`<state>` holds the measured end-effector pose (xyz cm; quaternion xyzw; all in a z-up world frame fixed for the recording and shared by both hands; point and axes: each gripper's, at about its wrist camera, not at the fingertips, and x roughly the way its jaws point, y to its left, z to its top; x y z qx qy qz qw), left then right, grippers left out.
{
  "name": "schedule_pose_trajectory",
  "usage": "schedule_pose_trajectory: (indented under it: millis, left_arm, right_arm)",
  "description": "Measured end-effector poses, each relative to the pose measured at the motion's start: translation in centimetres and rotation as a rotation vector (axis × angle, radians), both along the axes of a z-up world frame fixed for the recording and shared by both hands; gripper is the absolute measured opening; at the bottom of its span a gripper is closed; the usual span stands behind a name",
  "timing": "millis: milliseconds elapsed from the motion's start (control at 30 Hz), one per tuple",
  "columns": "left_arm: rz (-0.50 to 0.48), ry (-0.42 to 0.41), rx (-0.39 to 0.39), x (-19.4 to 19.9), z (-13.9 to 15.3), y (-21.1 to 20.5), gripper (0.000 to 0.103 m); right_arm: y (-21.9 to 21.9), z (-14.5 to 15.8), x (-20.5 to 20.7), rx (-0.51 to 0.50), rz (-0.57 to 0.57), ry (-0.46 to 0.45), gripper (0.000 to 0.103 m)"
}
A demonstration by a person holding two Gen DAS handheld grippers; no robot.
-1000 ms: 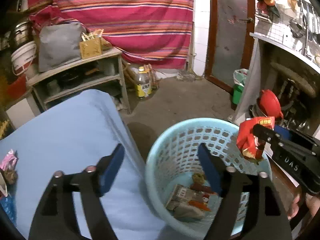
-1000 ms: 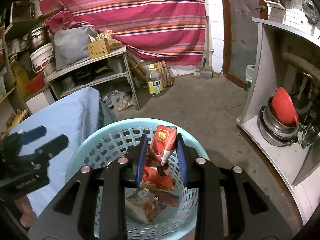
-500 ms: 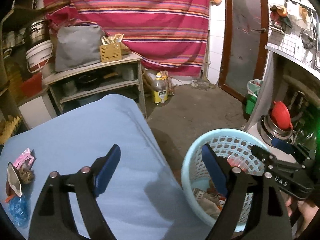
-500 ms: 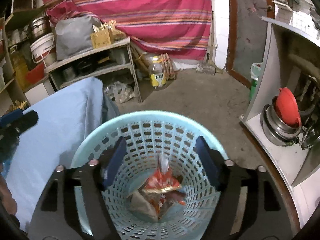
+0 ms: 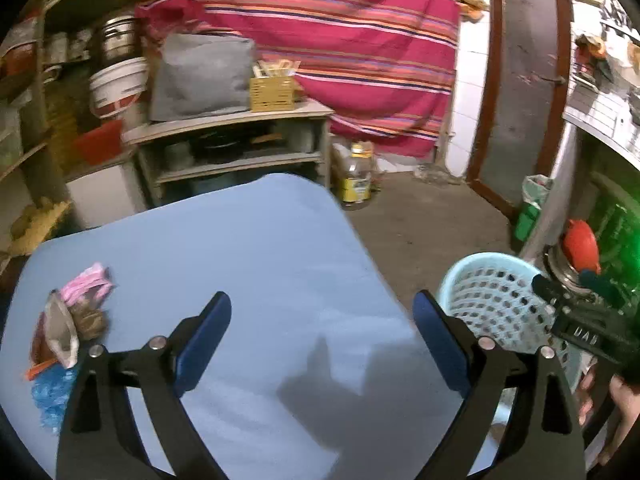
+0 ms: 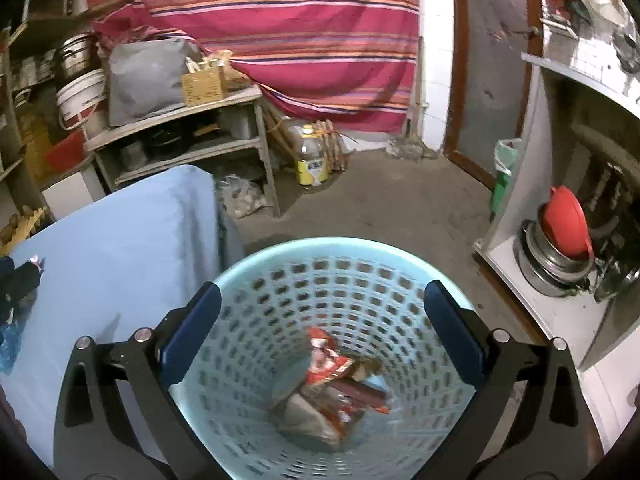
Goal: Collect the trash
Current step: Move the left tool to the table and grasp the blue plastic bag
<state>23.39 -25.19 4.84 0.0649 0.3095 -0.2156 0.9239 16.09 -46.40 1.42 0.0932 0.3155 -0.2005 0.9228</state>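
Wrappers lie in the basket, right of the table.

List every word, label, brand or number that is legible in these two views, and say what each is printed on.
"UAS", roughly, and partly blurred: white letters on the black body of the right claw, seen from the left wrist view.
Yellow label on the plastic bottle on the floor: too small and blurred to read.
Red wrapper in the light blue basket: print is there, unreadable.
Pink wrapper on the blue tablecloth: nothing readable.
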Motion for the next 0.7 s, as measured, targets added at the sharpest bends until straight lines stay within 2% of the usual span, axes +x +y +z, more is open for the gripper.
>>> schedule_pose_trajectory:
  millis: [200, 367, 567, 700]
  left_arm:
    - [0.093, 0.013, 0.048, 0.6, -1.2, 8.0, 0.091]
    - [0.201, 0.031, 0.098, 1.6, -2.9, 14.7, 0.091]
    - [0.307, 0.105, 0.108, 2.5, -6.1, 22.2, 0.091]
    - [0.340, 0.172, 0.105, 2.6, -8.6, 25.4, 0.091]
  right_arm:
    - [5.0, 0.5, 2.3, 0.025, 0.080, -0.034, 0.099]
    - [9.0, 0.3, 4.5, 0.015, 0.136, -0.016, 0.099]
    - [13.2, -0.2, 6.8, 0.024, 0.192, -0.001, 0.099]
    - [16.0, -0.6, 8.2, 0.033, 0.239, 0.016, 0.099]
